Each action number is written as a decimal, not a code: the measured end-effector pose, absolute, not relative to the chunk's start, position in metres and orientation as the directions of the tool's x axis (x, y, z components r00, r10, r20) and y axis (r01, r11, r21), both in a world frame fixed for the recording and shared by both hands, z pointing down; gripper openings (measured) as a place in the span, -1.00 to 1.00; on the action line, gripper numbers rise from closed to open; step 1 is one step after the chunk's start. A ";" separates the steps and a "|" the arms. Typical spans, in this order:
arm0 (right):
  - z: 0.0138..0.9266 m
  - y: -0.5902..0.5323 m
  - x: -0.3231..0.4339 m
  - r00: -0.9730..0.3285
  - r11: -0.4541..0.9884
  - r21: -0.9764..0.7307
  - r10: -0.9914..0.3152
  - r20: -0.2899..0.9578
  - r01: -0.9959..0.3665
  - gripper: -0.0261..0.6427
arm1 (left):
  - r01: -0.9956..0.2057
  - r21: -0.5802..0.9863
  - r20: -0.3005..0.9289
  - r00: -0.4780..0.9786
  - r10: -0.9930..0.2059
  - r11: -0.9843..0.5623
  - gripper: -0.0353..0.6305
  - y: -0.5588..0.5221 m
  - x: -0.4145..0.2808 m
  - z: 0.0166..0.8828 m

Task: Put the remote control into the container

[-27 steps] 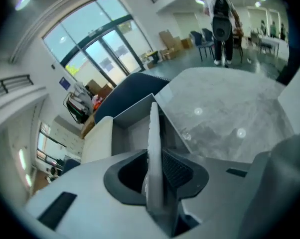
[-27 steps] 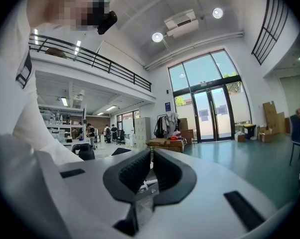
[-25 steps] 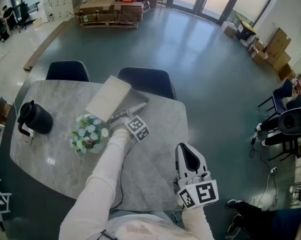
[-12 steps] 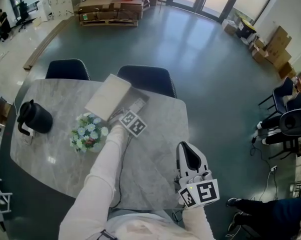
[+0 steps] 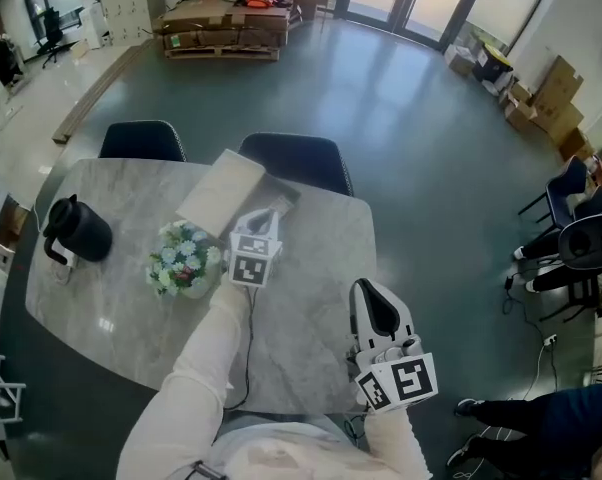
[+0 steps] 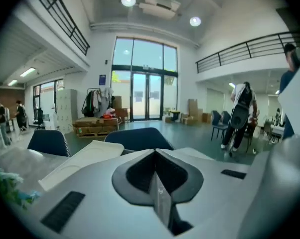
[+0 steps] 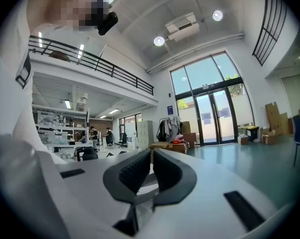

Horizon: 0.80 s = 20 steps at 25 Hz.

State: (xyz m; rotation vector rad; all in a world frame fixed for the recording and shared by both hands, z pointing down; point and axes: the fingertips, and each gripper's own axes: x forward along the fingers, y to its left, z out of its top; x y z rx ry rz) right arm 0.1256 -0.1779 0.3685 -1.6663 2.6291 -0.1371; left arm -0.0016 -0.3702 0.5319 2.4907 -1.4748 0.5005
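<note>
Your left gripper (image 5: 266, 216): jaws together on nothing, raised over the grey box-shaped container (image 5: 286, 193) with its beige lid (image 5: 219, 192) propped open, probably withdrawing after release. Earlier it reached lower inside; its jaws have just closed, empty. Remote control: hidden beneath it, presumably inside. Your right gripper (image 5: 371, 306): jaws slightly apart, empty, parked lower right.

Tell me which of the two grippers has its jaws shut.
The left gripper: its jaws have just closed and meet with nothing between them, while those of the right gripper stand apart with a gap, empty.
</note>
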 end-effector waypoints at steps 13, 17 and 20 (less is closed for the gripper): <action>0.332 -0.107 0.107 -0.551 0.556 -0.080 -0.831 -0.084 -0.827 -0.87 | -0.764 0.059 0.131 0.644 -0.754 -0.642 -0.86 -0.172 0.023 0.383; 0.327 -0.084 0.094 -0.594 0.603 -0.085 -0.797 -0.106 -0.793 -0.87 | -0.747 0.031 0.109 0.663 -0.741 -0.664 -0.86 -0.109 0.019 0.356; 0.326 -0.069 0.081 -0.621 0.631 -0.089 -0.775 -0.115 -0.771 -0.87 | -0.739 0.005 0.087 0.671 -0.736 -0.673 -0.86 -0.070 0.013 0.337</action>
